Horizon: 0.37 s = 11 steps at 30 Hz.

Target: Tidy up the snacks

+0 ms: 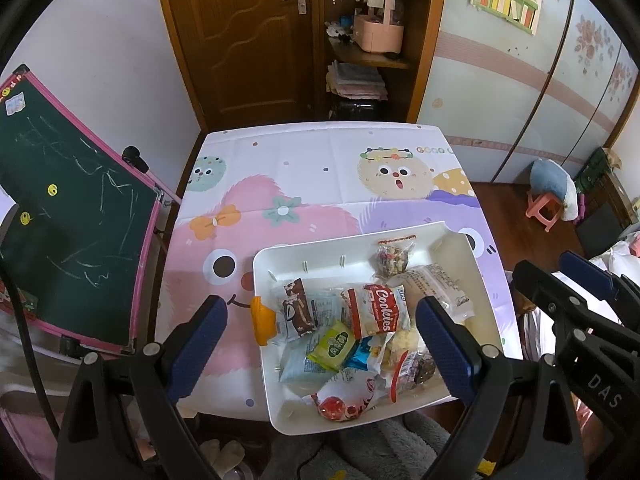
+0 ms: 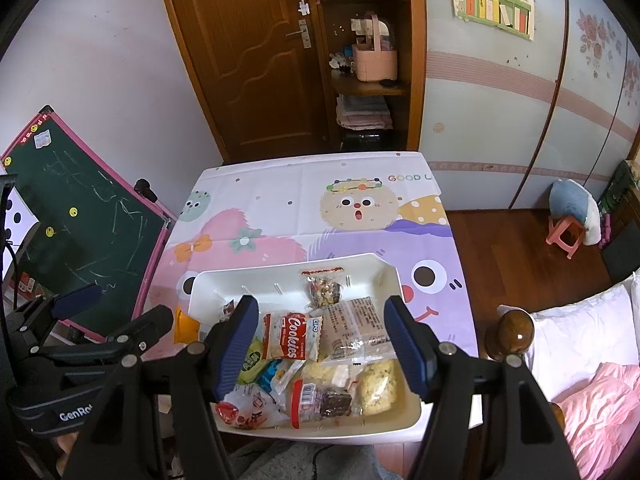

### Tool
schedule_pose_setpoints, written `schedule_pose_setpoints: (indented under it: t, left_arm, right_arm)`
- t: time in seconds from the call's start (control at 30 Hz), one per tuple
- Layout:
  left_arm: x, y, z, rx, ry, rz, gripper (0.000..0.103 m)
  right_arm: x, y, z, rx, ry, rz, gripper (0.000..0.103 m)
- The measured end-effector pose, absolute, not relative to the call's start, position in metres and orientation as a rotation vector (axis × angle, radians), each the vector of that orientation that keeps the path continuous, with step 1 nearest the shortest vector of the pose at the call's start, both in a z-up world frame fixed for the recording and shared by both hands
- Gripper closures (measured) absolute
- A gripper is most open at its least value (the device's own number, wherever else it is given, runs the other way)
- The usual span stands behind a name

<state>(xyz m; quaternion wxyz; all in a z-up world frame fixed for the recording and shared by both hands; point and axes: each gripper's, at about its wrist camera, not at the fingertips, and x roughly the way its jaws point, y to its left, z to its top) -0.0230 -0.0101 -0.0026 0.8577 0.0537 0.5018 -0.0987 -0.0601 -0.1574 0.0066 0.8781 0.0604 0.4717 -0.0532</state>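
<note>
Now both grippers, left (image 1: 322, 334) and right (image 2: 322, 338), jaws released above white tray (image 1: 320, 254) of snack packets

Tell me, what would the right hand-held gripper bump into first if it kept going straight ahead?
Probably the red Cookies packet in the white bin; it lies between the open right hand-held gripper fingers, though depth is hard to judge.

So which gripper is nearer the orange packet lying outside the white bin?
Left. The left gripper hovers open with the orange packet between its fingers; the right gripper hangs open over the white bin, right of the packet.
</note>
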Motion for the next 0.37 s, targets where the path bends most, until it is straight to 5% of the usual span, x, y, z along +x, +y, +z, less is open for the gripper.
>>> schedule_pose_setpoints:
  t: [0.37]
  left_arm:
    - [-0.0212, -0.0085, -0.0062, 0.113, 1.061, -0.212, 0.008]
  right_arm:
    - [-0.0591, -0.1581, 0.0055, 0.127, 0.986, -0.113, 0.037]
